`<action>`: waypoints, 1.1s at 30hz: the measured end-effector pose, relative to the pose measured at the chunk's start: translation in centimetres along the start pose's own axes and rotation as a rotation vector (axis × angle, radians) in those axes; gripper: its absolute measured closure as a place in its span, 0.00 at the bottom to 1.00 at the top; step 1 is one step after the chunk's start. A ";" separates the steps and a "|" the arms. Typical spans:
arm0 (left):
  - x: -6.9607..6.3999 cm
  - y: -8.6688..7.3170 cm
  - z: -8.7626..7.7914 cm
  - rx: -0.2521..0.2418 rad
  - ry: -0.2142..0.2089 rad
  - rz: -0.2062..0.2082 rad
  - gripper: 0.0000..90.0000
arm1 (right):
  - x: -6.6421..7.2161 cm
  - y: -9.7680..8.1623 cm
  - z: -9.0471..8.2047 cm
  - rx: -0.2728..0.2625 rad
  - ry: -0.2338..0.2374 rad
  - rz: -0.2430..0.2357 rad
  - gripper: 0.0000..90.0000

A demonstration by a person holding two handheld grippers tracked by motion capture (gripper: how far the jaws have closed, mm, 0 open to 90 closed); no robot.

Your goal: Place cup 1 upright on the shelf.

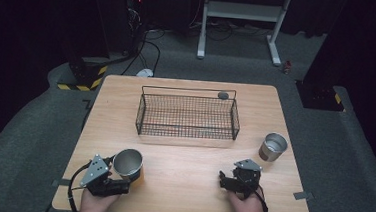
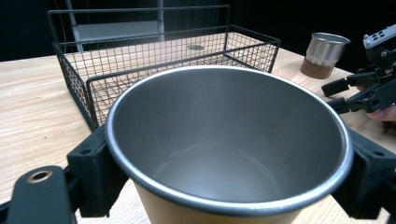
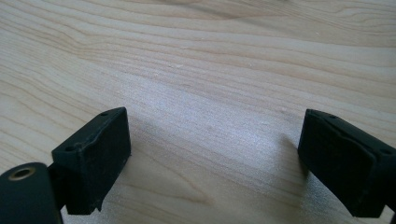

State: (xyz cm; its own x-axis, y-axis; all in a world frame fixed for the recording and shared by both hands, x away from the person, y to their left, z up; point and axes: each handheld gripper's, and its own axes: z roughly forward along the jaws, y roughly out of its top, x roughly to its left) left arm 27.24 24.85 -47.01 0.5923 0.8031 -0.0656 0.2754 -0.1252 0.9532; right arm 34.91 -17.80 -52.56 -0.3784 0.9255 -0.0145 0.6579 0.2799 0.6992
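Note:
A steel cup (image 1: 128, 163) with a tan lower part is near the table's front left, and my left gripper (image 1: 125, 176) is shut on it. In the left gripper view the cup's (image 2: 229, 140) open mouth faces the camera, and the black fingers (image 2: 95, 172) press on both of its sides. The cup looks empty. My right gripper (image 1: 225, 182) is at the front right, low over the bare wood. Its jaws stand wide apart with nothing between them (image 3: 212, 163). A second steel cup (image 1: 273, 147) stands upright by the right edge, beyond the right gripper (image 2: 338, 95).
A black wire basket (image 1: 186, 134) sits in the middle of the table (image 1: 185, 186), empty inside. A small dark round thing (image 1: 223, 95) lies just behind the basket's back right corner. Dark floor, cables and a white stand leg (image 1: 275, 47) are beyond the table.

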 end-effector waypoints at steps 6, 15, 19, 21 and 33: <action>-0.2 0.5 0.6 0.008 -0.026 0.000 0.15 | 0.0 0.0 0.0 0.000 0.000 0.000 0.10; -0.5 1.1 2.0 0.033 -0.060 -0.002 0.15 | 0.0 0.0 0.0 0.000 0.000 0.000 0.10; -0.7 1.6 2.5 0.029 -0.060 0.003 0.15 | 0.0 0.0 0.0 0.000 0.000 0.000 0.10; -0.7 2.0 2.8 0.028 -0.064 -0.002 0.15 | 0.0 0.0 0.0 -0.001 0.004 -0.005 0.10; -0.5 3.7 4.3 0.007 -0.053 -0.005 0.15 | 0.1 0.0 0.0 0.000 0.004 -0.003 0.10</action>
State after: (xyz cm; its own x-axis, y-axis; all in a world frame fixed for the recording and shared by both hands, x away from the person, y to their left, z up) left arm 31.17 21.47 -44.66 0.6304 0.7715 -0.0859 0.2835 -0.1257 0.9507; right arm 34.88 -17.76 -52.55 -0.3824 0.9239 -0.0138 0.6567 0.2823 0.6993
